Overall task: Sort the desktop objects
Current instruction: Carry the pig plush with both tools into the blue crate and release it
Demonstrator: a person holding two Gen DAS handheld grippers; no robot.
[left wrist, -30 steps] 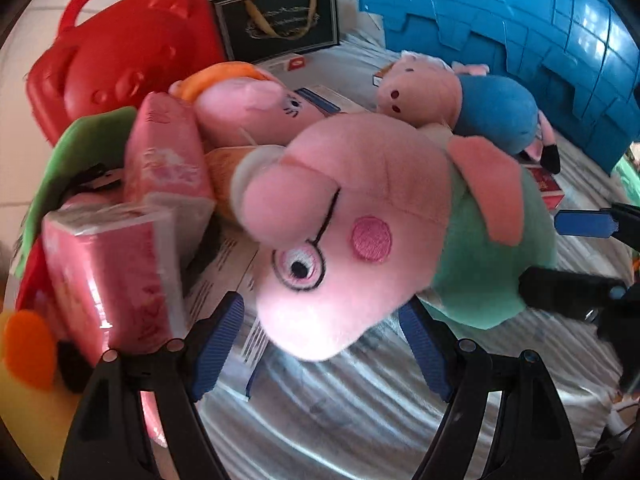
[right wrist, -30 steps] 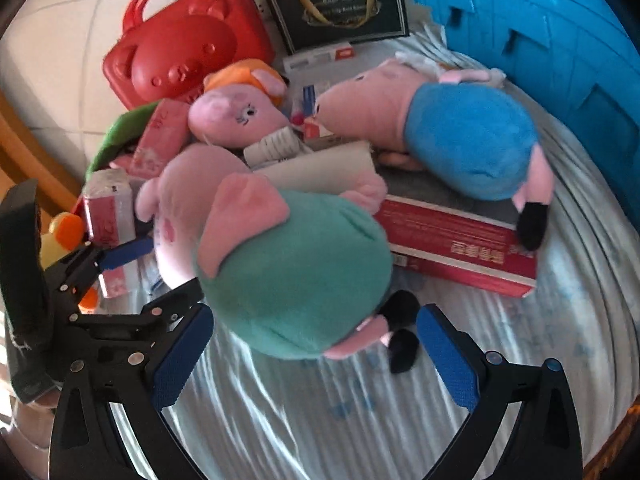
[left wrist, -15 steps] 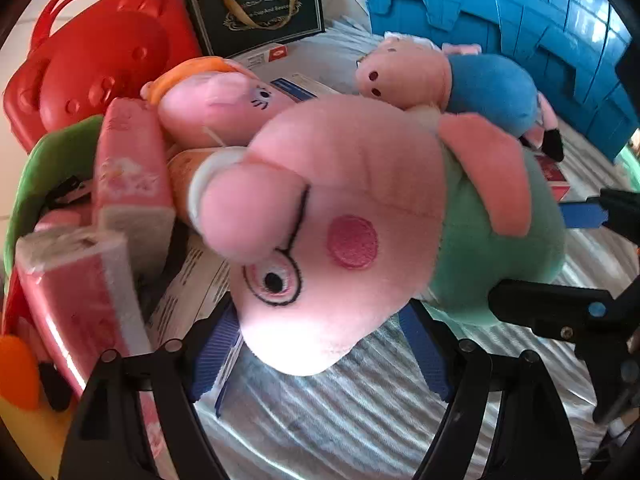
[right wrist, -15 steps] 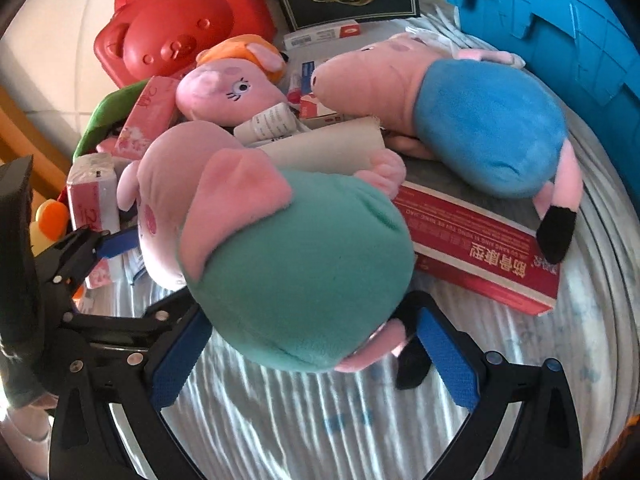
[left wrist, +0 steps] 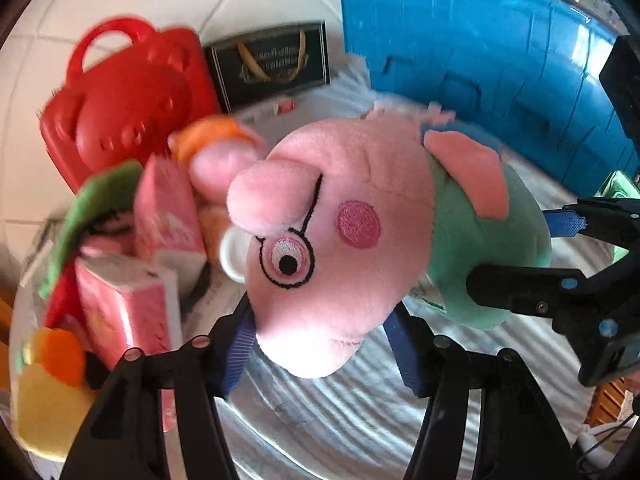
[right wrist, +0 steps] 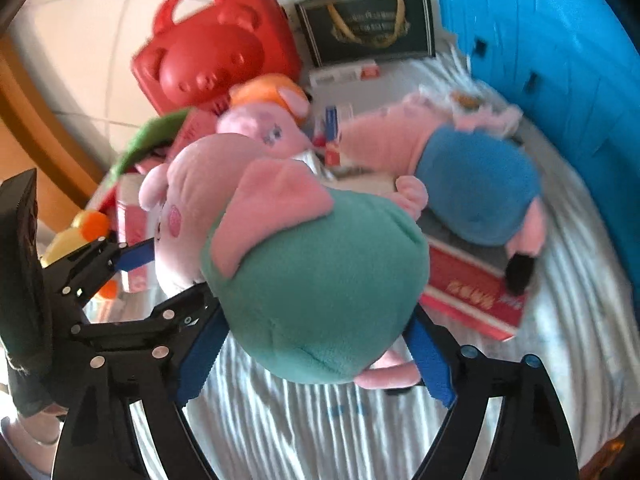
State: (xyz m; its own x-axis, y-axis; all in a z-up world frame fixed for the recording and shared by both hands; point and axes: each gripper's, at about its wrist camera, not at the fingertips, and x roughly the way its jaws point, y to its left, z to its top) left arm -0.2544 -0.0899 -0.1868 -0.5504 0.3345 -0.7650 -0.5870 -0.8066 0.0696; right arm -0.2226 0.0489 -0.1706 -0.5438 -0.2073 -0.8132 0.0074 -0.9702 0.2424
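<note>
The red bear-faced case [right wrist: 216, 56] stands closed at eleven o'clock, and the dark gift bag [right wrist: 370, 26] at twelve; I cannot see inside either. A blue plastic wall [left wrist: 480, 52] curves along my right, from one to three o'clock.

My left tongs [left wrist: 320, 344] are closing on the head of the green-shirted pig plush [left wrist: 344, 240], both blue pads against it. My right tongs [right wrist: 316, 344] are closing on its green belly, pads pressed in at both sides. A second ago both pairs stood wider around the plush as it lay on the striped cloth [right wrist: 320, 432]; now it hangs clear above it.

The blue-shirted pig [right wrist: 472, 184] lies at two o'clock across the red carton [right wrist: 472, 296]. The cloth at six o'clock is bare; pink tissue packs [left wrist: 132, 304] crowd nine o'clock.
</note>
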